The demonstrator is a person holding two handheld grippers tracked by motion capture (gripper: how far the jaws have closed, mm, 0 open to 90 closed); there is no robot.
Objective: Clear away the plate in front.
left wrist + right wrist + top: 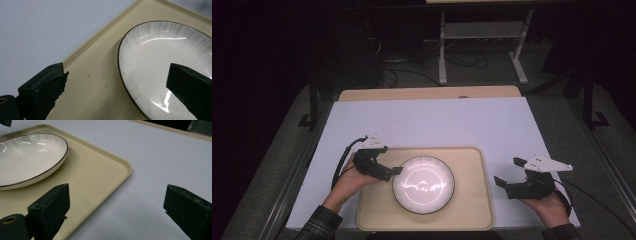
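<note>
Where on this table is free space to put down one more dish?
The white table beyond the tray's far rim is bare. On the tray, a strip right of the plate is free. The plate's left edge is crowded by the left hand-held gripper.

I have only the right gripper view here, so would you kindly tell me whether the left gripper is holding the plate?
Observer: No. The left gripper has its jaws wide open, one over the plate, one over the tray, pressing on nothing.
Operator: Thank you. Is anything on the plate?
Observer: In the high view it looks empty, though glare covers its middle.
Operator: And where does the plate sit on the tray?
Observer: About midway between the tray's left and right edges.
Operator: Where is my right gripper?
Observer: The right gripper is just off the tray's right edge, over the white table, jaws open.
</note>
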